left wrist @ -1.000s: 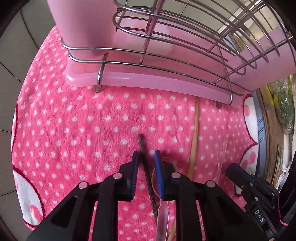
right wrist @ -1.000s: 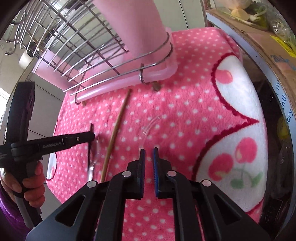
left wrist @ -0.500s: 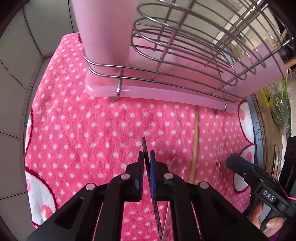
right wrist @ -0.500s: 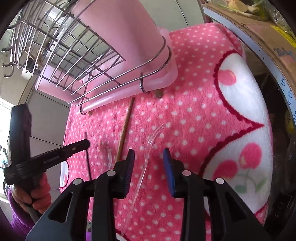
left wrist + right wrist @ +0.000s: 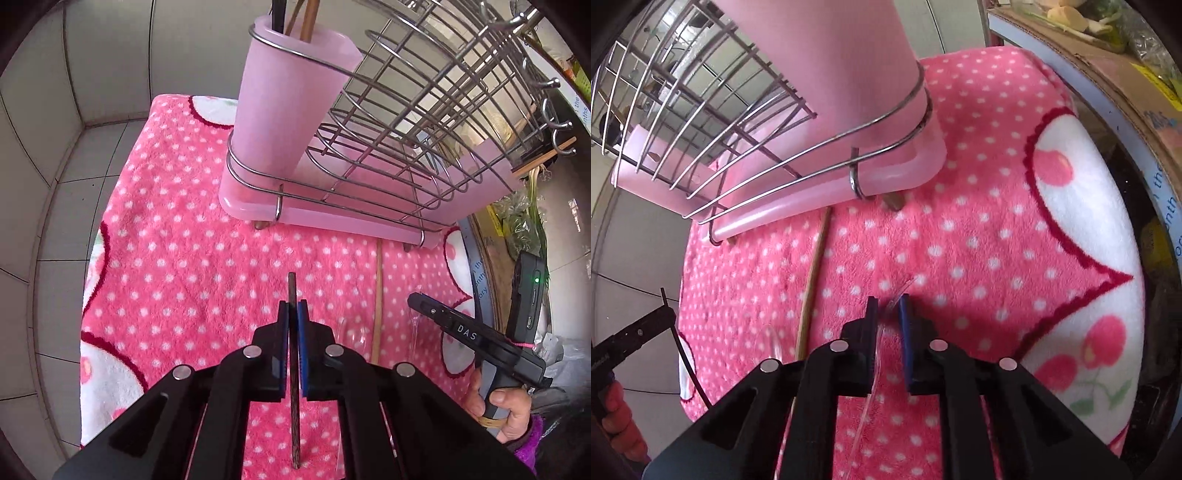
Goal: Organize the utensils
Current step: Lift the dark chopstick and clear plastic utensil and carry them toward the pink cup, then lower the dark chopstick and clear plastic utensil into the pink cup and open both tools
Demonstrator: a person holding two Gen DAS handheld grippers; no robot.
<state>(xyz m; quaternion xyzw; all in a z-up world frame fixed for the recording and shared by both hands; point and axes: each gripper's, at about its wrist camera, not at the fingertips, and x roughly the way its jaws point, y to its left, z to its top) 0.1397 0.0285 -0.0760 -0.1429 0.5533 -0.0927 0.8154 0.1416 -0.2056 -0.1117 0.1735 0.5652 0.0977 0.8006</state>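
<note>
Pink fleece with white dots covers the work surface as a towel (image 5: 192, 266), its white patches edged in dark red and printed with cherries; the far left corner of it ends just short of grey tiled wall, and its right edge meets a cardboard box (image 5: 1108, 70) holding greens. Open fleece lies to the left and near side of the left gripper (image 5: 292, 314), and a broad bare stretch lies to the right of the right gripper (image 5: 888, 306).

At the far side stands a wire dish rack (image 5: 424, 122) on a pink plastic drip tray (image 5: 332, 218). Its left end carries a tall pink utensil cup (image 5: 284, 99) ringed by wire, with dark and wooden sticks poking out of the top. The wire basket beside it looks bare in these views.

The left gripper's blue-padded jaws are pressed together on a thin dark chopstick (image 5: 294, 387), which runs straight between them and sticks out past the tips, lifted clear of the fleece. The right gripper's jaws have just been closing and now pinch the handle of a clear plastic spoon (image 5: 875, 376), whose curved end shows past the tips, low over the towel.

Between the two grippers a slim wooden chopstick (image 5: 377, 295) lies flat on the fleece, its far end touching or nearly touching the tray. Beside it rests a second clear plastic spoon (image 5: 351, 334), hard to make out.
</note>
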